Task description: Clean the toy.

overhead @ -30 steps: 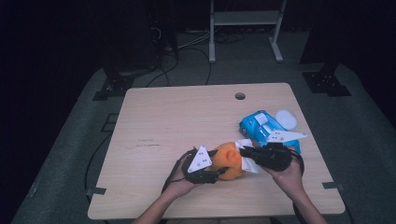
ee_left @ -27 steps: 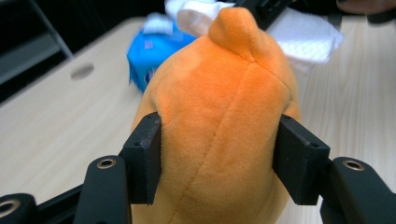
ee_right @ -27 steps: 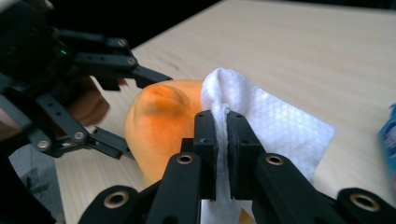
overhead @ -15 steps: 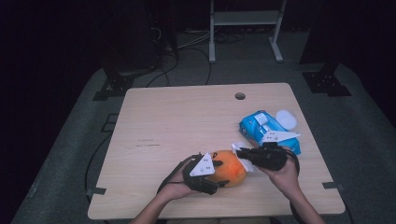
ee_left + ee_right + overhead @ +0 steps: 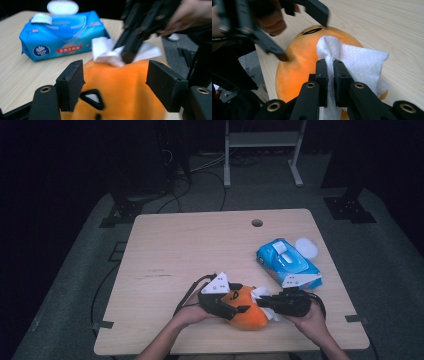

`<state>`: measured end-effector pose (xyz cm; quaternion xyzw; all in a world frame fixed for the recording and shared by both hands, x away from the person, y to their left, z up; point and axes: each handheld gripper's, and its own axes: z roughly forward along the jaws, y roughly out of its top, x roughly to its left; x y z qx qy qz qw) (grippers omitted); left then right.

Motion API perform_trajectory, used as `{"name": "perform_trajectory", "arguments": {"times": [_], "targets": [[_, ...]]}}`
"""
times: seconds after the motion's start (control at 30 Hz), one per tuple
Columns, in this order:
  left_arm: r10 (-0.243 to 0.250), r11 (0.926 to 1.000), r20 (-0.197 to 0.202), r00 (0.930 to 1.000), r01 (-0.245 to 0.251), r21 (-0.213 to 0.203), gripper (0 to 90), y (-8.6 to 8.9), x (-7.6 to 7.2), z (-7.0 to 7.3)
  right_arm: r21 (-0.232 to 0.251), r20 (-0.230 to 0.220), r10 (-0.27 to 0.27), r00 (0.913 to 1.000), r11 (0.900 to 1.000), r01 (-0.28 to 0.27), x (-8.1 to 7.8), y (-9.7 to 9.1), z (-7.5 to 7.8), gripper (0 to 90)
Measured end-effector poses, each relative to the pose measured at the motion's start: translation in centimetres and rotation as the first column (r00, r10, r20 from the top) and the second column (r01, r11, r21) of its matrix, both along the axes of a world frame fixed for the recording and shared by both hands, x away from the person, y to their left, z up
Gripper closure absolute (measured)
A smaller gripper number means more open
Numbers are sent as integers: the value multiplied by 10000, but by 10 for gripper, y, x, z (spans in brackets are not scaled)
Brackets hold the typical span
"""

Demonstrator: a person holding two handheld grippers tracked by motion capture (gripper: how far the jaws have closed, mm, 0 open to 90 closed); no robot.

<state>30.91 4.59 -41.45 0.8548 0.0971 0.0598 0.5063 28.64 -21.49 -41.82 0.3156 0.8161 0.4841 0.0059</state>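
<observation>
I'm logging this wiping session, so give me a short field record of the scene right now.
work: wiping an orange plush toy with a white wipe
right gripper: shut on the wipe, pressed on the toy
left gripper: jaws astride the toy, just been opening, pads off it
wipes pack: blue, lid open, right side of the table

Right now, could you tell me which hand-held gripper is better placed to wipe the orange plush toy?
The right hand-held gripper: its jaws are shut on the white wipe, which already lies on the orange plush toy. The left hand-held gripper has just been opening around the toy and carries no wipe.
</observation>
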Motion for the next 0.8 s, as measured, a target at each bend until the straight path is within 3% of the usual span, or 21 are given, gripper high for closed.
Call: {"name": "perform_trajectory", "arguments": {"times": [0.03, 0.17, 0.3, 0.5, 0.6, 0.67, 0.8], "targets": [[3, 9999, -83, 10000, -1, 168, 294, -2, 2, -4, 17, 25, -8, 10000, 10000, 8, -1, -2, 1, 825], [41, 10000, -511, 9987, -39, 41, 303, 2, 0, -9, 410, 119, -174, 9998, 9990, 168, -5, -16, 4, 825], [-38, 9997, -915, 9958, 62, 254, 333, 7, -3, -10, 552, -71, -357, 9993, 9978, 361, -10, -30, 0, 824], [-42, 9996, -860, 9963, 65, 266, 335, 8, -5, -9, 517, -130, -321, 9994, 9981, 327, -12, -29, -2, 824], [-69, 9999, -716, 9974, 77, 102, 277, 6, -2, -1, 346, -117, -181, 9998, 9992, 185, -9, -22, -3, 824], [-126, 9995, -497, 9987, 139, 269, 251, 4, 0, 5, 294, -79, -130, 9999, 9995, 133, -7, -20, -4, 824], [-300, 9981, -548, 9980, 328, 514, 197, -6, 6, 7, 316, -42, -112, 9999, 9994, 113, -4, -18, -3, 823]]}}
